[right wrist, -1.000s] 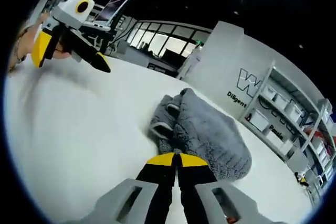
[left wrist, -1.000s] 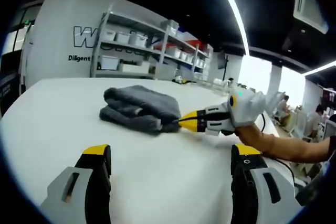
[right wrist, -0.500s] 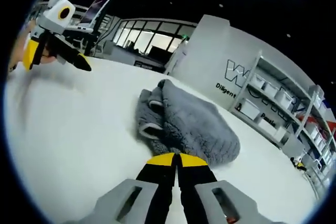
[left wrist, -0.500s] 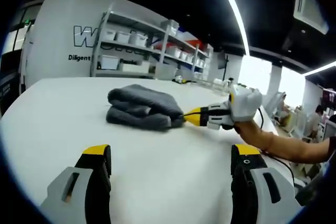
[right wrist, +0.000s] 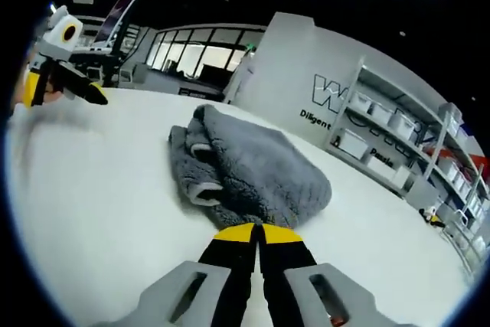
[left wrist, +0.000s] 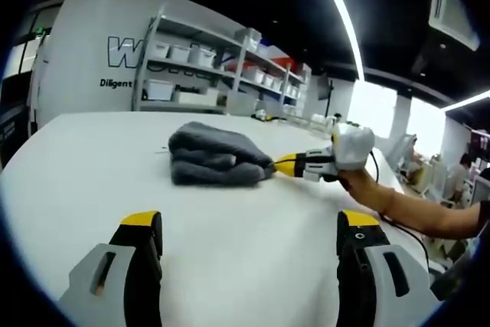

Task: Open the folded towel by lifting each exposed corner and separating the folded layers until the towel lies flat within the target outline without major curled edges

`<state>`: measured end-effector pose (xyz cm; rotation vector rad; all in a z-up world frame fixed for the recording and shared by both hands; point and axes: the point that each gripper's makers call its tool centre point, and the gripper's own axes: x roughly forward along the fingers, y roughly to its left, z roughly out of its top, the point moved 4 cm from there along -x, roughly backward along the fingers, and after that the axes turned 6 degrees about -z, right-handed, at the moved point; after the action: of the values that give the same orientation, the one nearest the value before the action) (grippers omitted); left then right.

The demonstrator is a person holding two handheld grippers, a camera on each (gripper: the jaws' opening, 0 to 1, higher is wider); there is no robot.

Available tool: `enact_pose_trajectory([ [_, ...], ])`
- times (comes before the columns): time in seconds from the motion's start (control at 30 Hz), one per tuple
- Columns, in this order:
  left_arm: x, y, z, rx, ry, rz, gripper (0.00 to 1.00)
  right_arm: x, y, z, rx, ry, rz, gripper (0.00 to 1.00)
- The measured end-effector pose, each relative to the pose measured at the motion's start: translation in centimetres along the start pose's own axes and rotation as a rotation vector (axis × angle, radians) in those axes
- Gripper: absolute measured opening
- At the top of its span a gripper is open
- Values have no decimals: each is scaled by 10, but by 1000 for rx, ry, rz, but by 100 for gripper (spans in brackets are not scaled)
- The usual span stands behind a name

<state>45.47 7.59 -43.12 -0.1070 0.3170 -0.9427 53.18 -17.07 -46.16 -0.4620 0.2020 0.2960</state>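
A folded grey towel (left wrist: 218,165) lies on the white bench (left wrist: 92,181), toward its middle, bunched into thick plush layers with rounded folds rather than flat edges. In the left gripper view the left tongs (left wrist: 249,254) stand wide apart, both yellow-tipped jaws rising from the bottom with nothing between them, hovering over bare bench well short of the towel. Across the bench the right tongs (left wrist: 277,166) reach in from the right, held by a person's hand (left wrist: 358,183) with a bare forearm behind it; their yellow-and-black tip meets the towel's near right edge. In the right gripper view the right tongs (right wrist: 257,237) have their jaws drawn together so that hardly a gap shows, the tip pressed against the low edge of the towel (right wrist: 249,174); a little grey pile sits right at the tip, though whether any cloth is actually pinched cannot be told. From this side the towel's stacked folds open toward the left, showing two looped edges. The left tongs (right wrist: 73,82) appear far off at the upper left, above the bench (right wrist: 84,189). Behind the bench stand metal shelves (left wrist: 203,67) carrying white bins, beside a white wall (left wrist: 80,51) with dark lettering, and a long ceiling light strip (left wrist: 337,13) runs overhead.
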Motion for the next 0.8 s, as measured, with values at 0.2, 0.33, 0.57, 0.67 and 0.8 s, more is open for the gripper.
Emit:
enact_pose_trajectory([
  [0.2,-1,-5,-3,1,1,0,93,0,-11,-7,10,13,-22,0],
  [0.33,0,-2,-2,0,4,-1,93,1,-18,-10,3,15,-28,0],
  [0.57,0,3,1,-3,7,1,93,3,-28,-18,10,20,-34,0],
  [0.67,1,6,2,-3,8,2,93,2,-32,-18,20,9,-35,0],
  [0.8,1,4,0,-4,8,1,92,1,-33,-17,-21,12,-46,0],
])
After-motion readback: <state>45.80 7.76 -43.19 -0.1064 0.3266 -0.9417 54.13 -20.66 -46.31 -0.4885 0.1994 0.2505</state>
